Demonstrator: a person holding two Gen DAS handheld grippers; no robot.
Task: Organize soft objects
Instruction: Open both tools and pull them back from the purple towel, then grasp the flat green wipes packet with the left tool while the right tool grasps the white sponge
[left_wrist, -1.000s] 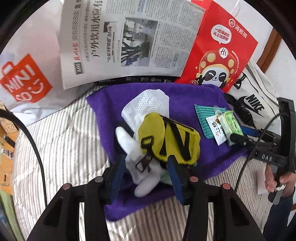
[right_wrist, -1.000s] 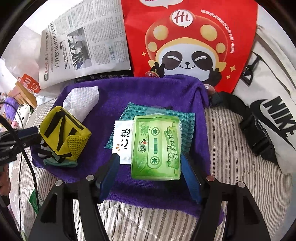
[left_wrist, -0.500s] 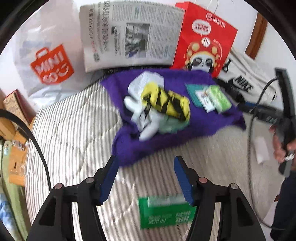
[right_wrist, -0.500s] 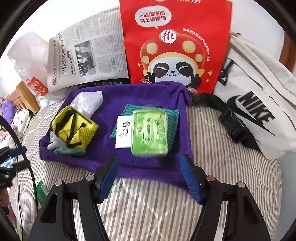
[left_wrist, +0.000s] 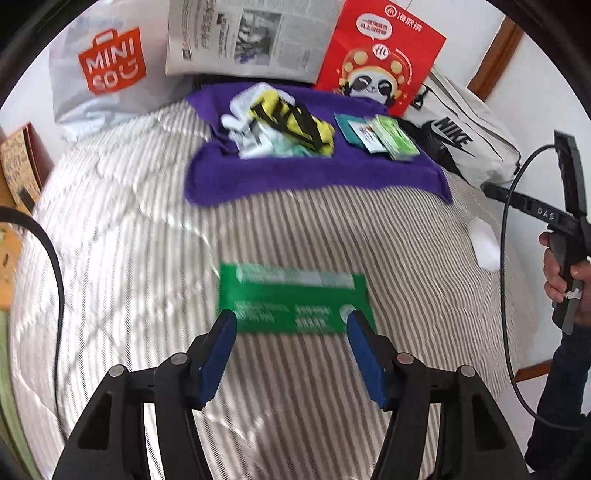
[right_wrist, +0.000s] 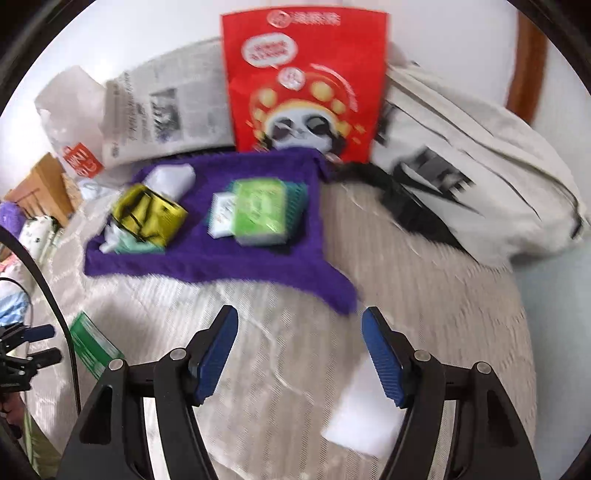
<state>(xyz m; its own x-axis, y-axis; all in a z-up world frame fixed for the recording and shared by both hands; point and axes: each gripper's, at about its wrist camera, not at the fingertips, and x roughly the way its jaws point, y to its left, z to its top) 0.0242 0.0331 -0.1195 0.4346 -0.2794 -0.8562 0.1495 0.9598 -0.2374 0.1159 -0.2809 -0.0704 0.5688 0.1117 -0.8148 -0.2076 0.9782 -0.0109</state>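
Both grippers hang over the striped bed (left_wrist: 369, 236), jaws spread and empty: left gripper (left_wrist: 291, 325) above a green packet (left_wrist: 291, 295), right gripper (right_wrist: 300, 325) near a white pad (right_wrist: 364, 413).

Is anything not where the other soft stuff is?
Yes. The green packet and a white packet lie alone on the striped bedding, while the other soft things sit together on the purple towel.

MINISO bag (left_wrist: 107, 70); NIKE bag (left_wrist: 465, 136)
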